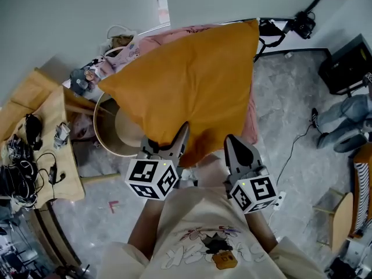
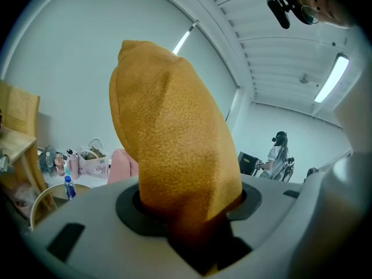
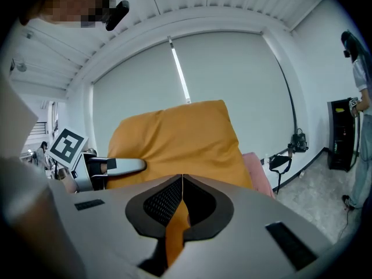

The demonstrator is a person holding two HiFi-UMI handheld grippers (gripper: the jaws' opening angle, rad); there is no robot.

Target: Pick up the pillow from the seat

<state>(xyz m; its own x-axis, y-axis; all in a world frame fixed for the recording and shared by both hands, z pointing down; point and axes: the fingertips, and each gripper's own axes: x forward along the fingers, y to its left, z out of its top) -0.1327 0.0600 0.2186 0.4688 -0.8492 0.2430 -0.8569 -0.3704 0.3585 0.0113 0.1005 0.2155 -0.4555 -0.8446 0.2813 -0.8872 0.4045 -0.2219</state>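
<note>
Orange and nubbly, the pillow (image 1: 192, 80) hangs between my two grippers, caught along its near edge and spreading away from me over the pink seat (image 1: 251, 120), whose fabric shows past its top and right edges. From the head view I can't quite tell whether the far corner touches the seat or hangs clear of it. My left gripper (image 1: 181, 133) has its jaws partway apart and clamped on a thick bunched fold; in the left gripper view the pillow (image 2: 174, 144) rises upright out of that gripper (image 2: 189, 205) and fills the middle of the frame. My right gripper (image 1: 233, 145) sits just beside it to the right, jaws almost together, pinching only a thin strip of the cover. In the right gripper view that strip runs down between the pads of the gripper (image 3: 181, 199), with the body of the pillow (image 3: 174, 138) beyond and the left gripper (image 3: 116, 166) biting in from the left. A round wooden hoop (image 1: 100, 133) stands by the seat, a cluttered wooden table (image 1: 64, 179) lies further left, and grey marbled floor (image 1: 285, 109) stretches to the right.
</note>
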